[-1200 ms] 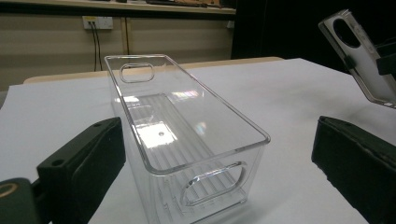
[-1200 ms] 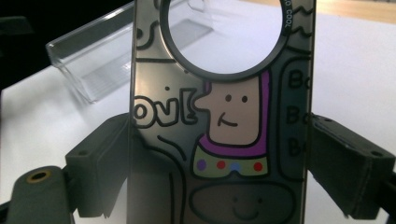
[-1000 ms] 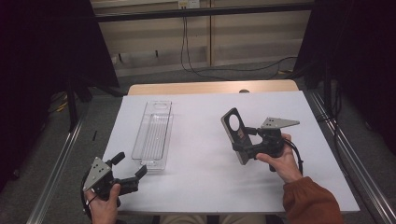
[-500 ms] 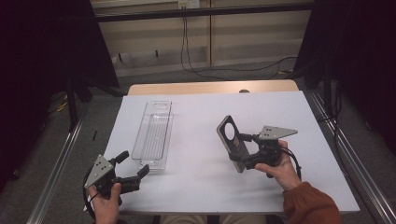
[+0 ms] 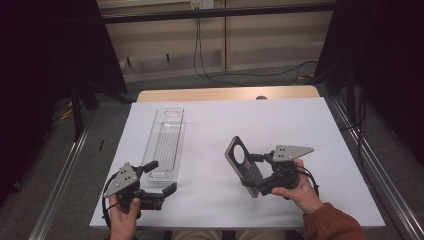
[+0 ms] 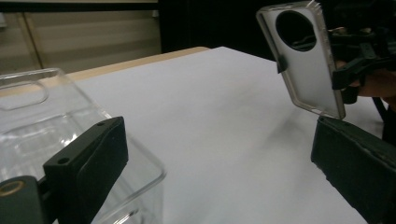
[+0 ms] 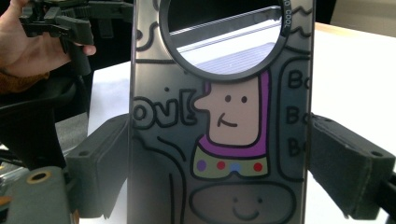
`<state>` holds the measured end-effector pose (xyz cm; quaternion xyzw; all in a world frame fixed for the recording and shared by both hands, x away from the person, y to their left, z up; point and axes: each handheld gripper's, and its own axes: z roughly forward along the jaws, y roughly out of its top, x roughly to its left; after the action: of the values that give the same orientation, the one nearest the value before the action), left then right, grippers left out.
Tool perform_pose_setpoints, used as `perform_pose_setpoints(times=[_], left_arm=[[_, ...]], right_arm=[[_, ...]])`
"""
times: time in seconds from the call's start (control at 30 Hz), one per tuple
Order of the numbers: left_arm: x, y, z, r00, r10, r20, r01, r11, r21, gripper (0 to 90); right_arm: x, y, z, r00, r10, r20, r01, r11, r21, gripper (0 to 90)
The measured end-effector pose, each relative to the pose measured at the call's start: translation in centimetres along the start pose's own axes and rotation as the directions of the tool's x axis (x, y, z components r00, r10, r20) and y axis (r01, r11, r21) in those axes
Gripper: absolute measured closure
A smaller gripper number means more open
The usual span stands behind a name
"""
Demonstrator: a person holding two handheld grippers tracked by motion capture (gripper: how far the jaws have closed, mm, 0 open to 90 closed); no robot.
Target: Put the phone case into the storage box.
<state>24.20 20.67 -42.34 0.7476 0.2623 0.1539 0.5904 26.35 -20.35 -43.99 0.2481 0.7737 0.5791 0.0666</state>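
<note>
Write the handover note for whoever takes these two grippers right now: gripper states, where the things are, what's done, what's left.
Right gripper: shut on the phone case, pads clamped on its two long edges, case held up off the white table, round camera hole at top.
Left gripper: open, holding nothing, at the near end of the clear plastic tray.
Tray: on the table's left half, lengthwise away from the person, nothing seen inside.
Done: case picked up.
Left: probably bring the case over to the tray and set it in; the left gripper looks placed to steady the tray.
</note>
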Motion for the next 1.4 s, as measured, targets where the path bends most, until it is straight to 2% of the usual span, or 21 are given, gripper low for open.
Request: perform_pose_setpoints(times=[0.13,0.3,0.37,0.4,0.6,0.73,0.8,0.87,0.9,0.93,0.97,1.0,1.03,1.07,1.1,1.17,1.2,1.27,1.3,1.37,1.4], left_arm=[[-0.4,0.7,0.9,0.9983,0.043,0.04,-0.043,0.999,-0.011,4.2],[-0.7,1.2,2.0,0.9932,0.044,0.108,-0.038,0.9978,-0.054,3.6],[-0.8,1.2,2.8,0.9812,0.085,0.173,-0.078,0.9959,-0.044,3.5],[-0.9,1.1,3.3,0.9815,0.086,0.171,-0.078,0.9955,-0.054,3.2],[-0.7,1.5,6.0,0.9565,0.038,0.289,-0.018,0.9972,-0.073,1.8],[-0.9,2.2,7.1,0.9533,0.047,0.298,-0.027,0.9971,-0.071,1.9],[-0.8,2.7,7.6,0.9386,0.052,0.341,-0.03,0.997,-0.071,1.8],[-1.0,3.2,8.1,0.9383,0.043,0.343,-0.018,0.997,-0.075,1.7],[-1.1,3.4,8.3,0.9454,0.046,0.323,-0.023,0.997,-0.074,1.7],[-1.0,3.6,8.6,0.9304,0.05,0.363,-0.023,0.9965,-0.08,1.6],[-1.1,4.0,8.8,0.9384,0.057,0.341,-0.031,0.9963,-0.081,1.7],[-1.2,4.1,9.0,0.9275,0.067,0.368,-0.035,0.9951,-0.093,1.6],[-1.4,4.3,9.1,0.9373,0.071,0.341,-0.041,0.9949,-0.092,1.6],[-1.3,4.5,9.4,0.9198,0.072,0.386,-0.039,0.9951,-0.091,1.6],[-1.5,4.5,9.8,0.9114,0.074,0.405,-0.034,0.9937,-0.107,1.6],[-1.9,4.5,10.1,0.9227,0.072,0.379,-0.033,0.9934,-0.11,1.7],[-1.8,4.5,10.4,0.9083,0.072,0.412,-0.028,0.9932,-0.114,1.7],[-1.8,4.4,10.7,0.8945,0.079,0.44,-0.034,0.9933,-0.11,1.6],[-1.9,4.2,10.8,0.9012,0.076,0.427,-0.029,0.9927,-0.118,1.7],[-1.9,4.0,11.1,0.897,0.081,0.435,-0.023,0.9903,-0.137,1.7],[-1.9,4.0,11.2,0.8865,0.079,0.456,-0.026,0.9921,-0.123,1.6]], right_arm=[[0.3,0.4,0.2,0.9997,-0.006,-0.023,0.005,1.0,-0.009,12.1],[0.4,0.9,0.6,0.9982,-0.016,-0.058,0.016,1.0,0.002,12.2],[0.4,1.0,0.8,0.9975,-0.018,-0.069,0.018,1.0,0.001,12.2],[0.4,1.0,0.8,0.9976,-0.017,-0.067,0.017,1.0,0.002,12.2],[0.4,1.2,1.0,0.997,-0.021,-0.075,0.021,1.0,-0.004,12.2],[0.2,1.2,0.8,0.9972,-0.017,-0.073,0.017,1.0,-0.006,12.2],[0.1,1.3,0.7,0.9974,-0.016,-0.069,0.016,1.0,-0.009,12.2],[0.1,1.3,0.6,0.9974,-0.019,-0.069,0.019,1.0,-0.01,12.2],[0.1,1.3,0.6,0.9971,-0.023,-0.072,0.023,1.0,-0.009,12.2],[0.1,1.3,0.5,0.9968,-0.028,-0.074,0.027,1.0,-0.007,12.2],[0.1,1.3,0.5,0.9967,-0.028,-0.076,0.028,1.0,-0.004,12.2],[0.1,1.3,0.5,0.9966,-0.027,-0.078,0.027,1.0,-0.004,12.2],[0.1,1.3,0.5,0.9961,-0.03,-0.083,0.03,1.0,-0.003,12.2],[0.1,1.3,0.6,0.9962,-0.034,-0.081,0.034,0.999,-0.002,12.2],[0.1,1.2,0.6,0.9963,-0.03,-0.08,0.03,1.0,-0.001,12.2],[0.0,1.1,0.6,0.9963,-0.035,-0.078,0.036,0.999,0.001,12.2],[0.1,1.1,0.6,0.9961,-0.038,-0.08,0.038,0.999,0.002,12.2],[0.0,1.1,0.6,0.9952,-0.038,-0.091,0.038,0.999,0.002,12.2],[0.0,1.1,0.5,0.9947,-0.035,-0.097,0.035,0.999,-0.002,12.2],[0.1,1.1,0.5,0.9941,-0.035,-0.103,0.035,0.999,-0.001,12.2],[0.1,1.1,0.5,0.9939,-0.034,-0.105,0.034,0.999,-0.001,12.2]])
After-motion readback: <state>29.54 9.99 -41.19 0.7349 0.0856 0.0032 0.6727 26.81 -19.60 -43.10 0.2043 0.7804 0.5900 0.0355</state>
